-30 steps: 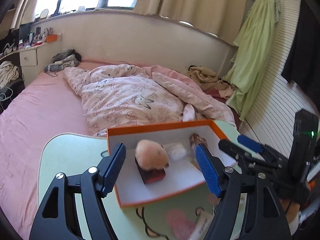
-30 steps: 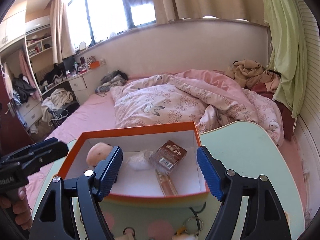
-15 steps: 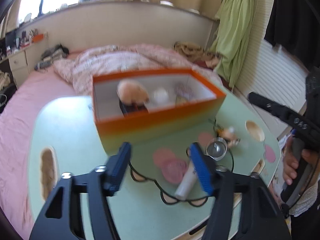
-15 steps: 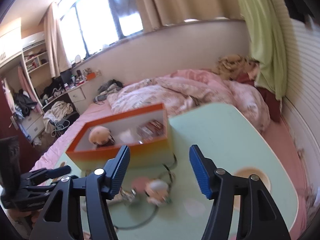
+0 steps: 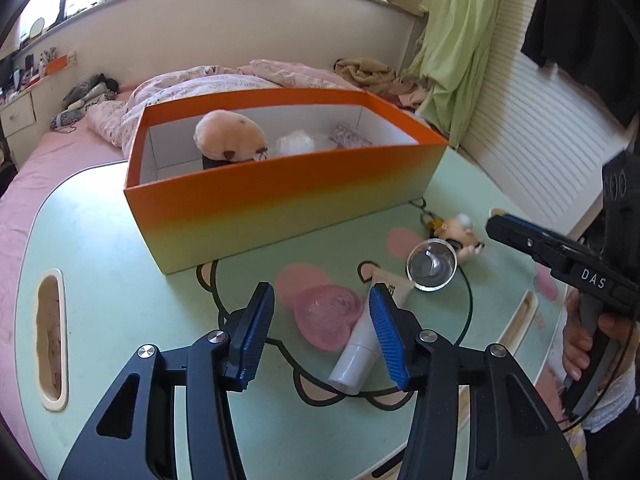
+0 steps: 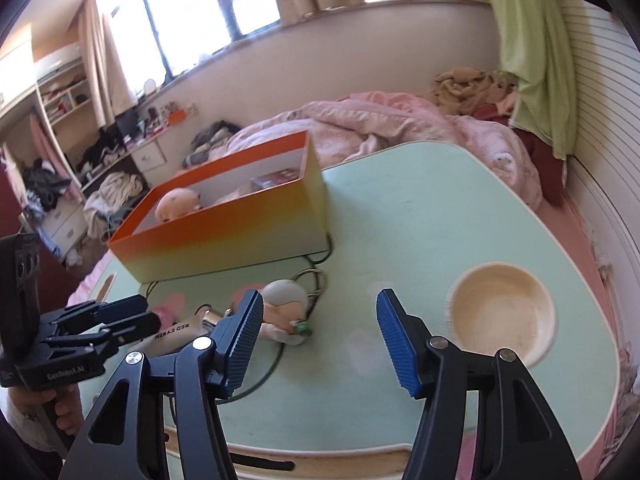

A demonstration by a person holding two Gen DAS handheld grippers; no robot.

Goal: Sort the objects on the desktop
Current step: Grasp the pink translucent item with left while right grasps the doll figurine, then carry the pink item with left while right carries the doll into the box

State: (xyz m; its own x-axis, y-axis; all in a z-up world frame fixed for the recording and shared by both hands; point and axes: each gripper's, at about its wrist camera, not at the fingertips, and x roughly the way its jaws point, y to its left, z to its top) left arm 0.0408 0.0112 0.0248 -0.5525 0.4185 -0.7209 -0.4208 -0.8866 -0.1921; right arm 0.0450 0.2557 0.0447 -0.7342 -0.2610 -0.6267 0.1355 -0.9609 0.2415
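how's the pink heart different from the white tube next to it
The pink heart is translucent, flat and broad; the white tube is opaque, long and narrow. The heart lies wholly between the left gripper's fingers; the tube is partly hidden behind one. Both lie on the green table.

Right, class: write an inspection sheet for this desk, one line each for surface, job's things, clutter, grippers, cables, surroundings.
Surface: pale green table with printed shapes.
Job's things: orange box holding a plush toy; outside it lie a pink heart, white tube, round glass lid, doll keychain.
Clutter: nothing seen.
Grippers: left gripper and right gripper open, holding nothing.
Cables: dark cord beside the box.
Surroundings: bed with pink quilt, window.
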